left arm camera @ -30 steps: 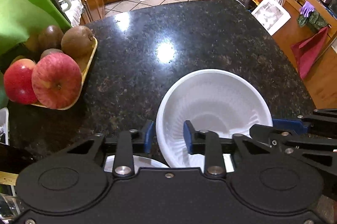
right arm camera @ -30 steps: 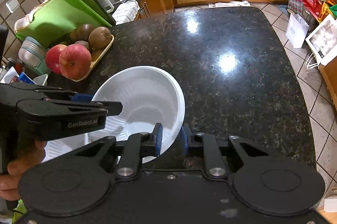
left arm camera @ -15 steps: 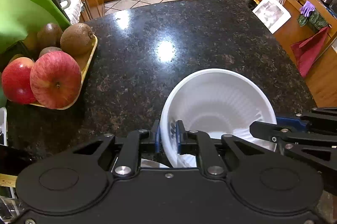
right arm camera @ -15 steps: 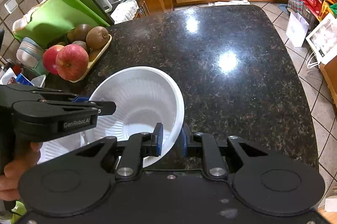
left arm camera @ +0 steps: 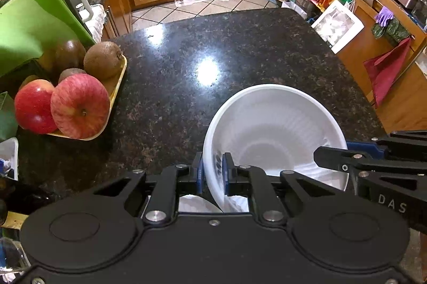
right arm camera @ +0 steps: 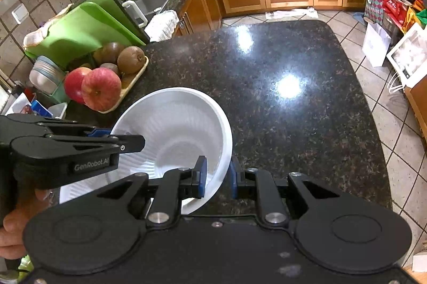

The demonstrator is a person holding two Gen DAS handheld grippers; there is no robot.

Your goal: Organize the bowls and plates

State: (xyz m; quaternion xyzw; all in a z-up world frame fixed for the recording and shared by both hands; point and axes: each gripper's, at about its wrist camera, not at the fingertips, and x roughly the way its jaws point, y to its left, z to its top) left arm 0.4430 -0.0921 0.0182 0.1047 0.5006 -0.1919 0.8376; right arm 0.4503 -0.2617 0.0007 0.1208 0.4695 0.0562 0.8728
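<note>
My left tongs (left arm camera: pixel 211 171), marked "GenRobot.AI", and right tongs (right arm camera: pixel 216 177) each pinch the white bowl's (right arm camera: pixel 173 134) rim above the worktop (right arm camera: pixel 280 110).

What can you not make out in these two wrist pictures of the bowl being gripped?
- White dish under the bowl, left wrist view: mostly hidden by the left gripper, so plate or bowl is unclear.
- Same dish, right wrist view: covered by bowl and grippers.
- Bowl's underside: hidden in both views.
</note>
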